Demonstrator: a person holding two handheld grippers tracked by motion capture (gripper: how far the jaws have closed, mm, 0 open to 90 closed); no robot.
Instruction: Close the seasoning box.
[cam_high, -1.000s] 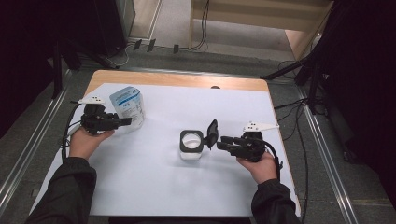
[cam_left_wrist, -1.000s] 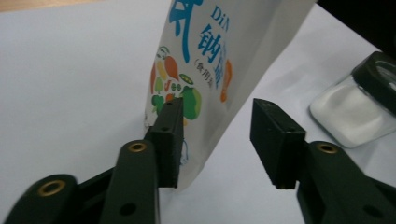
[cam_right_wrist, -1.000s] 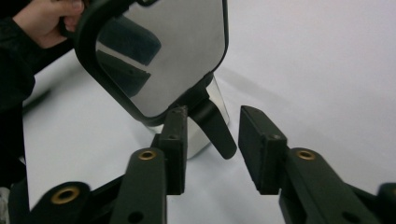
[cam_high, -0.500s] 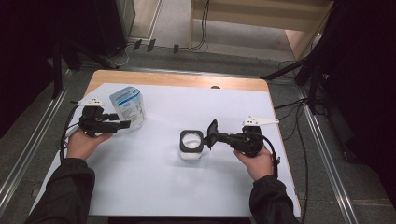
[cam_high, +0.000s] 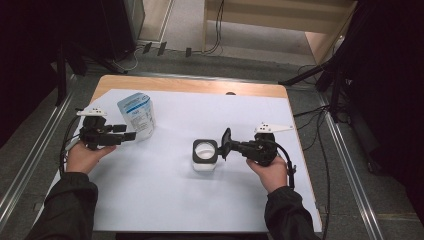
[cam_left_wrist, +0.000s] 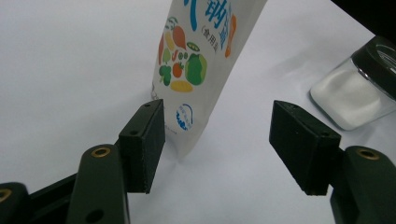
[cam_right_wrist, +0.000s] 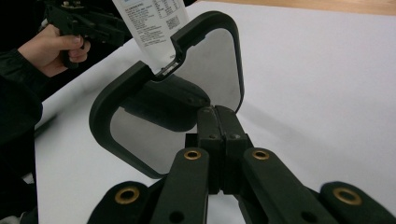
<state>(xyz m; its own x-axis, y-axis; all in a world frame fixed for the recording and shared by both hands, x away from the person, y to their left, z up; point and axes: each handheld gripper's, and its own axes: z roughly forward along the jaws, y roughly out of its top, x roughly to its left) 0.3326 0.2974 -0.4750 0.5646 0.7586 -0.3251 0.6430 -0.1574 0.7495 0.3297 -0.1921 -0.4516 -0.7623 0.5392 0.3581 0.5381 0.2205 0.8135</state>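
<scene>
My left gripper (cam_left_wrist: 217, 144) has just been opening its jaws; they stand apart with the pouch (cam_left_wrist: 201, 70) standing upright just ahead between them, pads off it. Its front shows printed vegetables, Chinese characters I can only partly read, and a small blue logo. My right gripper (cam_right_wrist: 219, 126) is clamped on the jar's black lid (cam_right_wrist: 173, 93), beside the open jar (cam_high: 205, 154).

Wooden table (cam_high: 150, 83) covered by white sheet (cam_high: 165, 200). On the sheet: jar (cam_high: 205, 156) near centre, standing upright; printed pouch (cam_high: 138, 116) well to the jar's left, toward the far edge.
</scene>
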